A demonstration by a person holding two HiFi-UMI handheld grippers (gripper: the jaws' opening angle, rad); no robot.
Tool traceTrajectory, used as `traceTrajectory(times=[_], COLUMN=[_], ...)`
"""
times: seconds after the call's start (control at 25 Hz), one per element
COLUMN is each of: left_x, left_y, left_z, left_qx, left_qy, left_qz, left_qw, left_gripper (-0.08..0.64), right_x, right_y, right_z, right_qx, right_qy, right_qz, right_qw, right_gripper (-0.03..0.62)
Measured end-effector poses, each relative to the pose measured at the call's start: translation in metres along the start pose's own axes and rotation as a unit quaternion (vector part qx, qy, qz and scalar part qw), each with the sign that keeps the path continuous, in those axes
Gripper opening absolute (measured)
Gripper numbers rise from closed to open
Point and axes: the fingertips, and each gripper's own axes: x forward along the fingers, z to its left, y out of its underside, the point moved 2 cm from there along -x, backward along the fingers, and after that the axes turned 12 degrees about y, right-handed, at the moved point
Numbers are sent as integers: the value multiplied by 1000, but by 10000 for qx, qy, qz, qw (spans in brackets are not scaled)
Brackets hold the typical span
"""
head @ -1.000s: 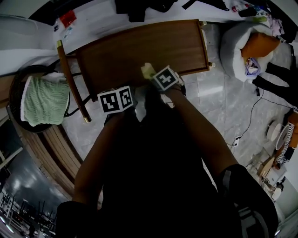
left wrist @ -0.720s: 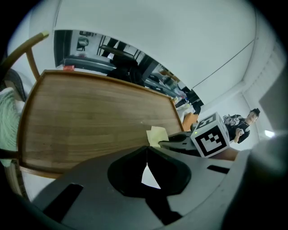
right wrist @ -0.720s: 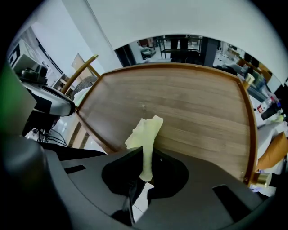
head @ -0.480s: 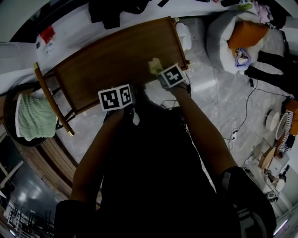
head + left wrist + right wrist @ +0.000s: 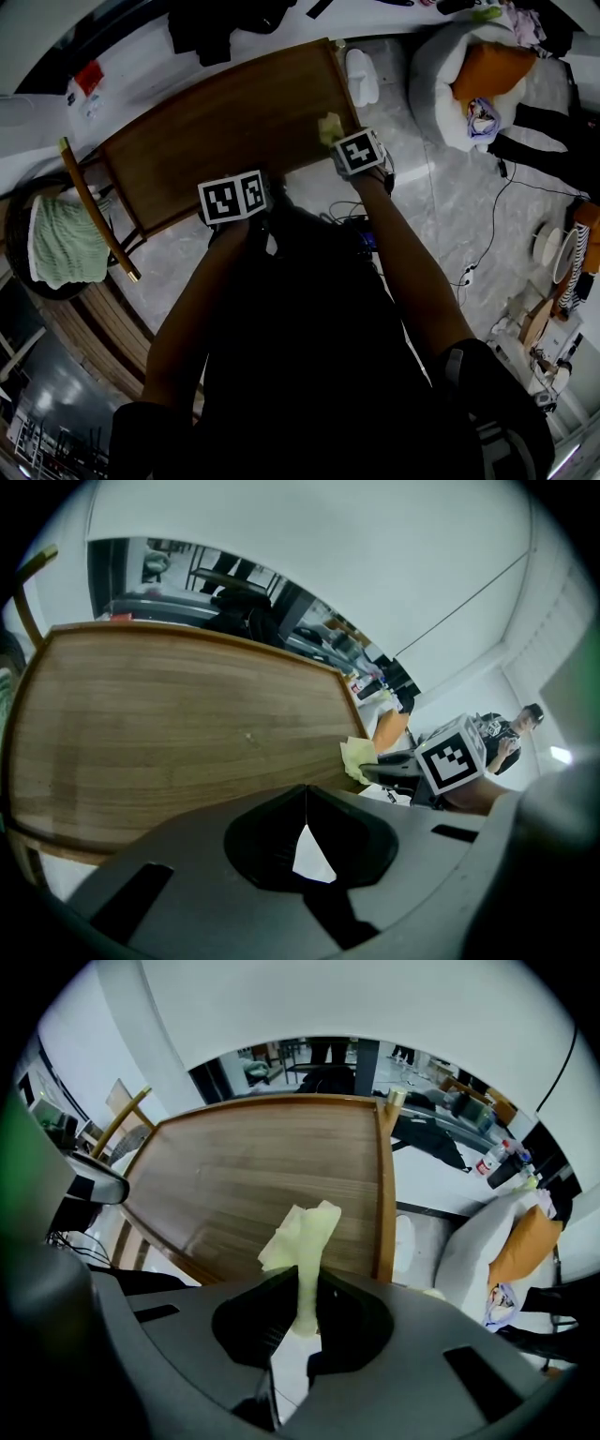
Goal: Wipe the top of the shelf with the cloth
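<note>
The shelf top point(image 5: 225, 122) is a brown wooden board with a raised rim, also filling the left gripper view point(image 5: 178, 724) and the right gripper view point(image 5: 272, 1176). My right gripper point(image 5: 307, 1283) is shut on a pale yellow cloth point(image 5: 302, 1232), held over the board's near right corner point(image 5: 330, 126). In the head view the right gripper point(image 5: 342, 141) sits at that corner. My left gripper point(image 5: 246, 180) hangs at the board's near edge, jaws shut with nothing between them point(image 5: 306, 808). The cloth point(image 5: 356, 757) shows in the left gripper view too.
A chair with a green towel point(image 5: 58, 242) stands left of the shelf. A white beanbag with an orange cushion point(image 5: 487, 70) lies at the right, with a white shoe point(image 5: 361, 73) by the shelf end. Cables point(image 5: 469, 272) trail over the tiled floor. Dark clothes point(image 5: 225, 21) lie behind.
My right gripper has carried the cloth rightward along the board's near edge to its right corner. The left gripper has stayed at the near edge.
</note>
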Motion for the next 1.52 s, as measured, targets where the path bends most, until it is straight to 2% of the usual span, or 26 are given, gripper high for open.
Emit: traceTrajectory(times=[0.16, 0.4, 0.44, 0.52, 0.56, 0.64, 0.72, 0.8, 0.96, 1.08, 1.16, 1.24, 1.32, 1.44, 1.52], left_x=[0, -9, -12, -21, -29, -51, -80, -115, -196, -266, -309, -336, -355, -372, -373], left_y=[-1, -3, -3, -7, -13, -29, -51, -74, -110, -123, -127, -130, -128, -124, -122], left_z=[-2, 3, 5, 9, 10, 8, -1, -13, -29, -35, -36, -40, -42, -40, -38], left_qx=[7, -52, -60, -8, 59, 236, 380, 550, 1275, 1806, 2095, 2363, 2588, 2788, 2792], left_qy=[-16, -80, -89, -43, 23, 277, 647, 966, 1233, 1452, 1530, 1486, 1374, 1316, 1381], left_qz=[-40, -143, -160, -257, -358, -655, -1092, -1561, -2206, -2730, -3063, -3248, -3317, -3326, -3301], left_qw=[10000, 9999, 9998, 9997, 9993, 9972, 9912, 9815, 9591, 9337, 9159, 9037, 8968, 8912, 8911], left_gripper=[12, 12, 12, 12, 12, 12, 12, 11, 11, 11, 11, 11, 11, 11, 11], right_x=[0, -1, -5, -24, -39, -75, -117, -158, -239, -293, -317, -331, -338, -340, -338], right_y=[6, 9, 3, -28, -52, -99, -139, -176, -234, -252, -257, -260, -260, -260, -260], right_z=[-17, -23, -19, -3, 11, 44, 77, 106, 158, 203, 230, 242, 250, 260, 262], right_qx=[156, 280, 365, 657, 744, 507, 146, 28, -202, -598, -881, -1028, -1120, -1205, -1195], right_qy=[299, 440, 348, -224, -638, -1369, -1954, -2480, -3242, -3769, -4000, -4129, -4192, -4234, -4249], right_qz=[107, 237, 89, -754, -1300, -2227, -2836, -3307, -4079, -4482, -4623, -4673, -4693, -4710, -4701], right_qw=[9994, 9984, 9987, 9947, 9867, 9639, 9387, 9106, 8533, 8084, 7865, 7750, 7691, 7644, 7643], right_gripper=[41, 41, 41, 41, 41, 41, 41, 41, 41, 41, 41, 41, 41, 41, 41])
